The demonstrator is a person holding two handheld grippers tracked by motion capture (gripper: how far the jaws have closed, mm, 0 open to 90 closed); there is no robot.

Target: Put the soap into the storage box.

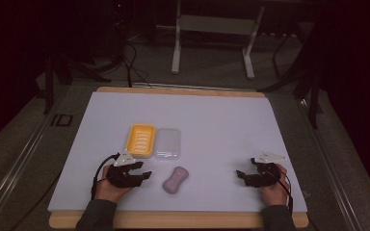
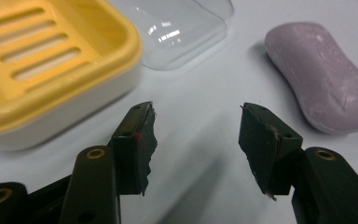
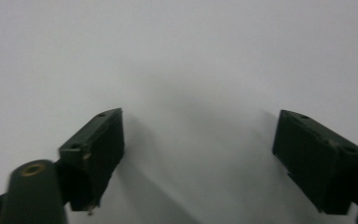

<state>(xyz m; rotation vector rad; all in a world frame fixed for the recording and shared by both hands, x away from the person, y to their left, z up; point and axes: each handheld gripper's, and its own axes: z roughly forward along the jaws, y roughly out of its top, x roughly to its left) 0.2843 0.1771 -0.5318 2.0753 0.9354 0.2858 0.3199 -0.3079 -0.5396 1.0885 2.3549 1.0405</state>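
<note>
Two tools rest low on the white desk (image 1: 221,115), both with jaws spread and gripping nothing. From my left tool (image 2: 196,135) the lilac soap bar (image 2: 324,77) lies just ahead and to the right, its long axis running away from me at a slant; my right tool (image 3: 198,149) is well apart from it, so I judge the left nearer. Soap looks matte, waisted, smooth. Beyond sit the yellow slatted soap dish (image 2: 51,60) and its clear plastic lid (image 2: 177,28), side by side.

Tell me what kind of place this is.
Probably a lab or workshop set up for recording: a table with a white sheet, dark surroundings, cables on the floor, and a bare frame stand behind it.
</note>
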